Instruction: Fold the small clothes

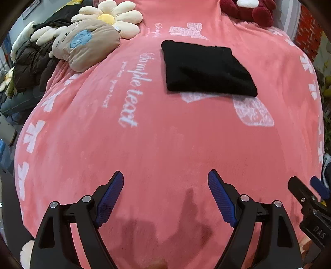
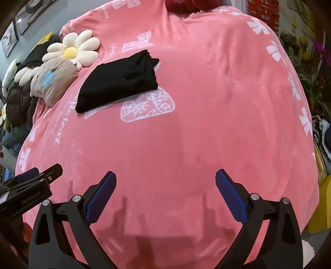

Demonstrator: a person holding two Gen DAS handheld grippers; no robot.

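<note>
Black garment (image 1: 209, 69) folded, lying on pink blanket (image 1: 157, 144). Left gripper (image 1: 165, 196), right gripper (image 2: 165, 196): jaws released, empty. Withdraw clear; avoid snagging fold.

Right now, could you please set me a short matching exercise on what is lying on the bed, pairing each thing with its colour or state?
Things:
1. folded garment
2. flower cushion
3. blanket
4. left hand-held gripper

Descriptions:
A. pink, with white butterfly prints
B. open, holding nothing
C. black, lying on a butterfly print
D. cream petals, yellow centre

Pairs: 1-C, 2-D, 3-A, 4-B
</note>
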